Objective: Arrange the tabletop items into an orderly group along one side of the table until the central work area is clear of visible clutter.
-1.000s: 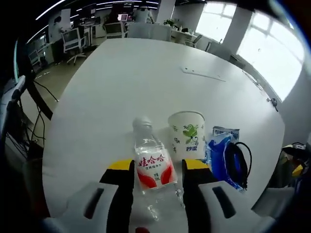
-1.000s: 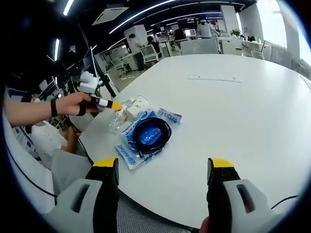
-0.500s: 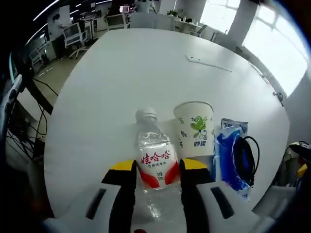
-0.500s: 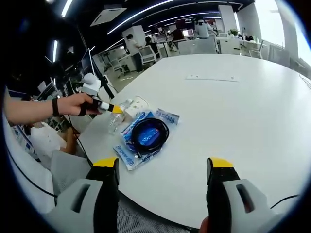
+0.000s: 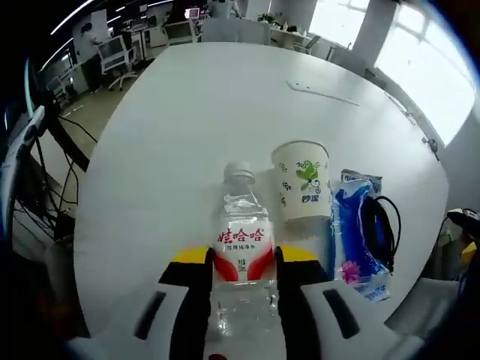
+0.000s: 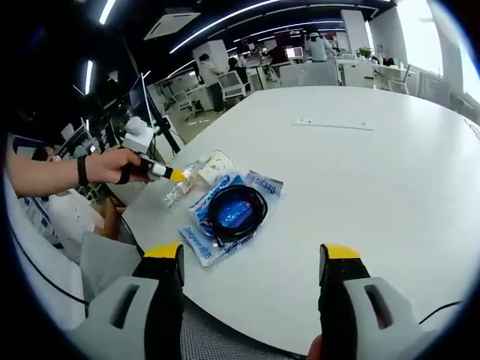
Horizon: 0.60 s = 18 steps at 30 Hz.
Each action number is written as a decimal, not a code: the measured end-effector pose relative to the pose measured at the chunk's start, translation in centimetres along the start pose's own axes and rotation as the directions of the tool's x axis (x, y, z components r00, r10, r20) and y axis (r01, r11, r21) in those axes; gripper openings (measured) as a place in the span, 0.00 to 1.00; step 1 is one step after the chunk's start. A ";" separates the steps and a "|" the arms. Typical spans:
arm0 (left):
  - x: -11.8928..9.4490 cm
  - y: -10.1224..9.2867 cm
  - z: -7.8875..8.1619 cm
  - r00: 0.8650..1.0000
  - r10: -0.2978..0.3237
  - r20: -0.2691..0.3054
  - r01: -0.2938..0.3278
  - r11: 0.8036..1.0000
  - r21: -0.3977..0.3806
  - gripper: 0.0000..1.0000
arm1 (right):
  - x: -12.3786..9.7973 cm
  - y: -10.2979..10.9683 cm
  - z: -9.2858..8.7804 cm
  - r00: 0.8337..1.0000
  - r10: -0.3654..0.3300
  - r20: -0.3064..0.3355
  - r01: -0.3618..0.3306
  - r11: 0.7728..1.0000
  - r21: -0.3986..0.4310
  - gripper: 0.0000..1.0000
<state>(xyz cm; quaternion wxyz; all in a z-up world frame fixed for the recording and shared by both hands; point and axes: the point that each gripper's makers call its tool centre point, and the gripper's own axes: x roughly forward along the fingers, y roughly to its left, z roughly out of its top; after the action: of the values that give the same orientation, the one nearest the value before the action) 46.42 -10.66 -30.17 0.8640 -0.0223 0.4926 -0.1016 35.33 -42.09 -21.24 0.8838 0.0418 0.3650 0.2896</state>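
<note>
The left gripper (image 5: 241,259) had two pale grey moulded bodies, each with a dark oblong slot, ending in black jaws capped with yellow tips. The right gripper (image 6: 249,259) was built alike: grey shells with dark slots, black jaw faces and yellow caps. In the right gripper view, the person's hand (image 6: 112,165) wore a dark band at the wrist, just behind the other gripper's white handle.

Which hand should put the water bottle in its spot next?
The left one. The left gripper already has its jaws shut on the water bottle, right beside the paper cup. The right gripper is open, holding nothing, away from the items.
</note>
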 end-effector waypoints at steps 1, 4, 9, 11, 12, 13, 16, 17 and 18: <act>-0.2 0.0 -0.4 1.000 0.000 -0.001 0.000 1.000 0.000 0.32 | 0.0 0.0 0.0 1.000 0.000 0.000 0.000 1.000 -0.001 0.73; -0.5 -0.3 -1.1 1.000 -0.001 -0.002 0.001 1.000 0.009 0.32 | 0.0 0.2 -0.2 1.000 0.001 0.000 -0.001 1.000 0.001 0.73; -1.3 -0.6 -2.5 1.000 -0.008 -0.011 0.008 1.000 0.024 0.32 | 0.0 0.6 -0.5 1.000 0.006 -0.002 -0.006 1.000 -0.003 0.73; -1.6 -0.6 -2.9 1.000 -0.006 -0.012 0.007 1.000 0.021 0.32 | 0.0 0.8 -0.5 1.000 0.009 -0.002 -0.009 1.000 -0.006 0.73; -1.7 -0.6 -3.1 1.000 -0.006 -0.013 0.006 1.000 0.020 0.32 | 0.0 0.9 -0.5 1.000 0.010 -0.001 -0.010 1.000 -0.008 0.73; -1.7 -0.6 -3.2 1.000 -0.006 -0.014 0.006 1.000 0.020 0.32 | 0.0 0.9 -0.4 1.000 0.010 0.002 -0.010 1.000 -0.010 0.73; -2.0 -0.6 -3.7 1.000 -0.006 -0.018 0.006 1.000 0.016 0.32 | 0.0 0.9 -0.4 1.000 0.012 0.002 -0.012 1.000 -0.014 0.73; -2.1 -0.6 -3.8 1.000 -0.006 -0.018 0.007 1.000 0.015 0.32 | 0.1 1.0 -0.5 1.000 0.013 0.000 -0.013 1.000 -0.018 0.73; -2.1 -0.6 -3.9 1.000 -0.007 -0.018 0.007 1.000 0.014 0.32 | 0.1 1.0 -0.5 1.000 0.014 -0.002 -0.014 1.000 -0.020 0.73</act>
<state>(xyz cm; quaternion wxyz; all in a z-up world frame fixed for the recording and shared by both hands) 41.96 -10.61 -30.29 0.8593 -0.0171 0.4996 -0.1082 34.58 -41.32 -21.36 0.8819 0.0352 0.3624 0.2994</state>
